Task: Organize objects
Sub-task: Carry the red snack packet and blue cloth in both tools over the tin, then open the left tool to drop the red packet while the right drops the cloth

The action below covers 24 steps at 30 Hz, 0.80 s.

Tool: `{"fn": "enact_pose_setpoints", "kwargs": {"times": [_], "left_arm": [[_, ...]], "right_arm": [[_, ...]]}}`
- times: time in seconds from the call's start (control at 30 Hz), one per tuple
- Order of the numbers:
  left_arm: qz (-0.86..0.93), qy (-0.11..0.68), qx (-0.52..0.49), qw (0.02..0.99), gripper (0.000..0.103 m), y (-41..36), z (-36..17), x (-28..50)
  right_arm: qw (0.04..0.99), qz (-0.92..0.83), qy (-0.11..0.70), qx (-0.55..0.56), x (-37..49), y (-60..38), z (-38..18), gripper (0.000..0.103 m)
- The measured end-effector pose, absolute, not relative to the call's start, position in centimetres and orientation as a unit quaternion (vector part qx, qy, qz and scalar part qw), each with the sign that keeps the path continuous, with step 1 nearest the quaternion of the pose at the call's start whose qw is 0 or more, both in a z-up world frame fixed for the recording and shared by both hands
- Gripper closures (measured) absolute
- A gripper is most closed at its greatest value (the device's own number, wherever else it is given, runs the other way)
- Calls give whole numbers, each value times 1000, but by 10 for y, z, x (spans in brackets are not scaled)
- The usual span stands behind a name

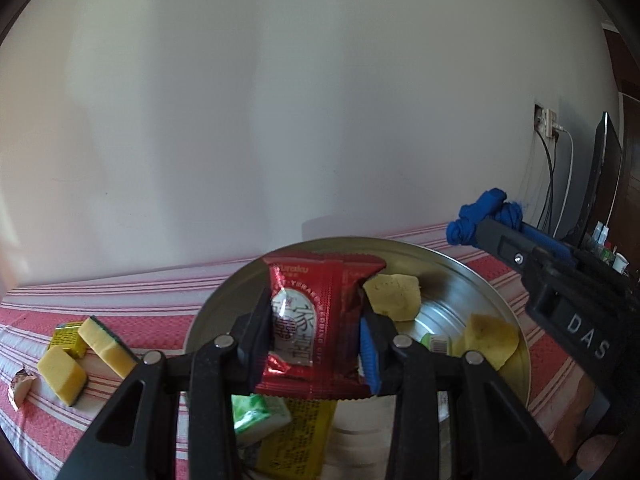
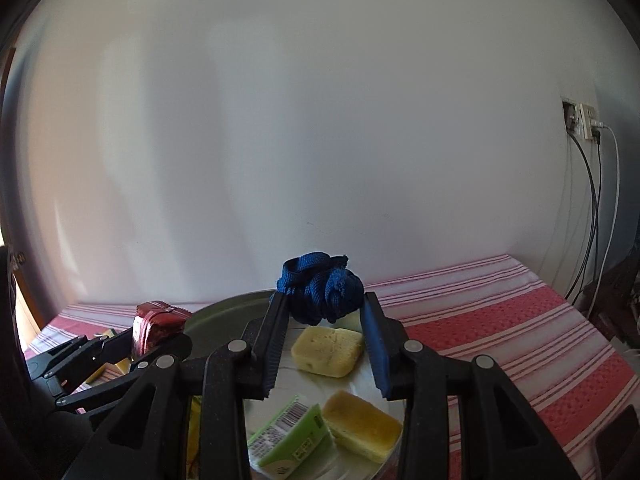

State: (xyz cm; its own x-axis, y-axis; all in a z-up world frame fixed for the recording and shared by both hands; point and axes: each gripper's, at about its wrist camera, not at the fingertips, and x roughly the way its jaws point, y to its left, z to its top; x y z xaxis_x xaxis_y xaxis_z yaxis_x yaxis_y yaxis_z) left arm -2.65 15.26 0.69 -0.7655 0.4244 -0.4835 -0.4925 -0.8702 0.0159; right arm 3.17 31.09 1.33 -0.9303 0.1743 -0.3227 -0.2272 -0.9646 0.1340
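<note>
Sorting nears halfway: left gripper (image 1: 316, 332) pinches a red snack packet (image 1: 316, 316), right gripper (image 2: 326, 344) clamps blue cord (image 2: 320, 292), above the metal tray (image 1: 472, 280); sponges (image 1: 80, 352) wait far left.

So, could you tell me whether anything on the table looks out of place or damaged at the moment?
Yes: a torn, crumpled wrapper scrap lies at the far left edge of the striped cloth, apart from the yellow sponges beside it. It looks like litter rather than an item to sort. Nothing appears spilled.
</note>
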Motion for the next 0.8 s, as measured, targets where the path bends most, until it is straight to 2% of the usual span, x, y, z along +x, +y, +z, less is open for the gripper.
{"fn": "enact_pose_setpoints", "kwargs": {"times": [0.8], "left_arm": [[927, 95, -285, 225, 66, 176, -10, -34]], "right_arm": [[100, 968, 56, -223, 3, 304, -12, 63]]}}
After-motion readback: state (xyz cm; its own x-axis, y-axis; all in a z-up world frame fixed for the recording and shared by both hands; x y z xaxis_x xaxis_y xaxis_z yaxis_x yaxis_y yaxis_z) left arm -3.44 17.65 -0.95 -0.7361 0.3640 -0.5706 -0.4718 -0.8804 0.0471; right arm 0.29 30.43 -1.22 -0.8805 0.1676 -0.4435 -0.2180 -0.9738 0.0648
